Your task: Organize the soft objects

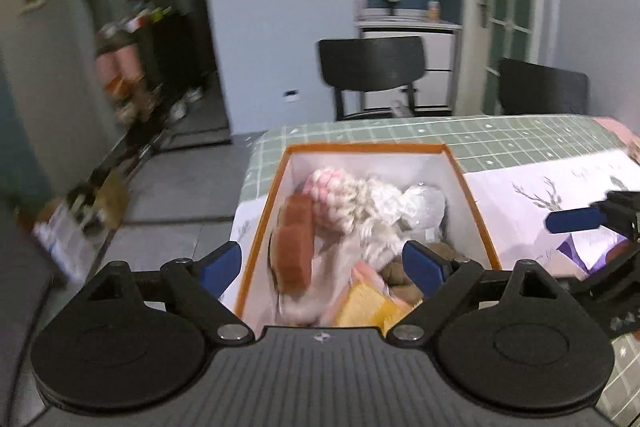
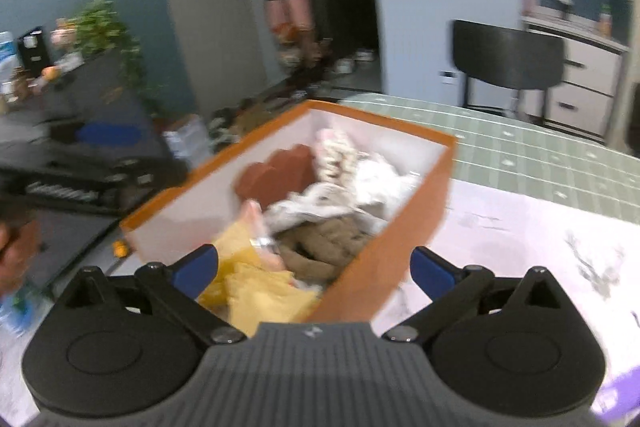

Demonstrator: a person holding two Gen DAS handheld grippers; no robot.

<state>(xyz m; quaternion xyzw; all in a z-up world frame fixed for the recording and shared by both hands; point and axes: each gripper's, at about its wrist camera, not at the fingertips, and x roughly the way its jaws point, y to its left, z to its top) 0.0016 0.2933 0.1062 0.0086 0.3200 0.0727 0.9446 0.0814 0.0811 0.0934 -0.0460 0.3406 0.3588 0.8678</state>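
Observation:
An orange box (image 1: 364,147) (image 2: 404,243) with white inner walls stands on the table, full of soft things. Inside lie a brown heart-shaped cushion (image 1: 294,247) (image 2: 276,171), a pink-and-cream braided piece (image 1: 336,195) (image 2: 336,155), white cloth (image 1: 420,207) (image 2: 380,183), a khaki cloth (image 2: 324,247) and a yellow cloth (image 1: 364,307) (image 2: 256,287). My left gripper (image 1: 322,263) hangs open above the box's near end, holding nothing. My right gripper (image 2: 316,267) is open over the box's near corner, also empty. Its blue pad (image 1: 576,221) shows at the right of the left wrist view.
A green checked tablecloth (image 1: 480,139) covers the table, with a white deer-print sheet (image 1: 540,195) right of the box. Two black chairs (image 1: 372,63) (image 1: 544,87) stand behind the table. A dark sideboard with a plant (image 2: 108,27) is to the left; a hand (image 2: 12,255) shows at that edge.

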